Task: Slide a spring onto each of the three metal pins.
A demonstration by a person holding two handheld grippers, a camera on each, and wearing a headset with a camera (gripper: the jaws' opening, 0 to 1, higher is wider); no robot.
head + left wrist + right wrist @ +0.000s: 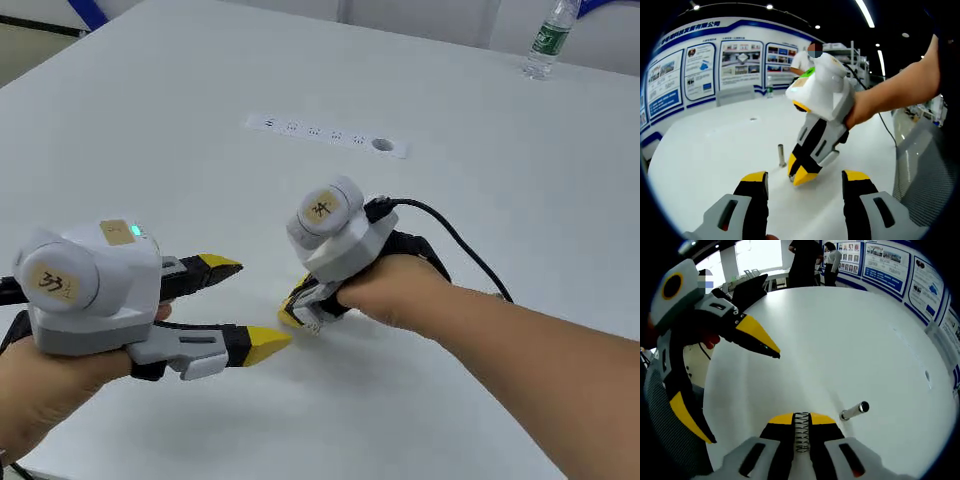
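One metal pin (855, 411) stands upright on the white table (200, 170); it also rises just left of the other gripper's tips as the pin (781, 155). My right gripper (801, 421) is shut on a small spring (800, 432), held lengthwise between its yellow tips, a short way from the pin. In the head view the right gripper (298, 312) points down at the table near the centre. My left gripper (245, 305) is open at the lower left, its yellow tips aimed toward the right gripper, nothing between them. From its own camera the left gripper (805, 182) faces the right gripper (802, 175).
A white power strip (325, 134) is set into the table further back. A water bottle (548, 38) stands at the far right edge. A black cable (455, 240) trails from the right gripper. People stand beyond the table's end (812, 262).
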